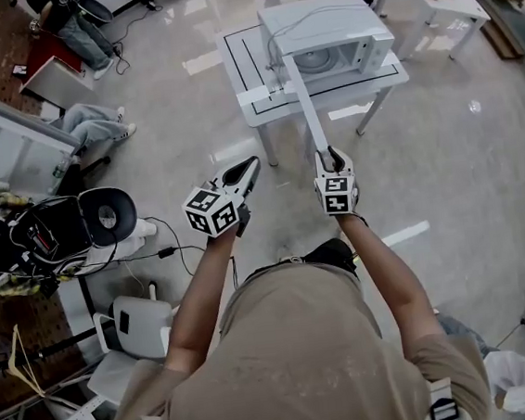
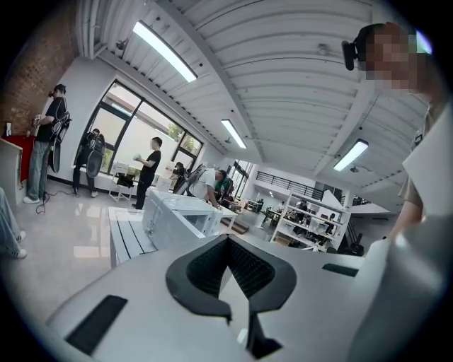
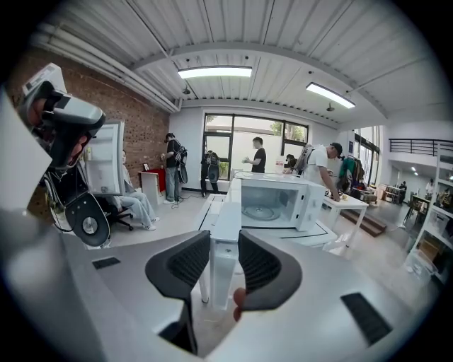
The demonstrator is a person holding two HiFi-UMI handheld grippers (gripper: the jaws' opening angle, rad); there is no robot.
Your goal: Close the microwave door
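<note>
At frame centre, pinches the open white microwave door (image 1: 306, 107) edgewise in the right gripper (image 1: 331, 155) for swinging shut; left gripper (image 1: 247, 171) pressed together, empty.

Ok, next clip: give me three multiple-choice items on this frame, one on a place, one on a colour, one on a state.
1. Where does the microwave stand?
A. on the floor
B. on a white table
C. on a shelf

2. What colour is the microwave?
A. black
B. red
C. white

3. How is the microwave door?
A. open, its edge between the jaws of the right gripper
B. shut
C. taken off

Answers: B, the microwave sits on the white table; C, its casing is white all over; A, the microwave door swings out and the right gripper clamps its edge.
</note>
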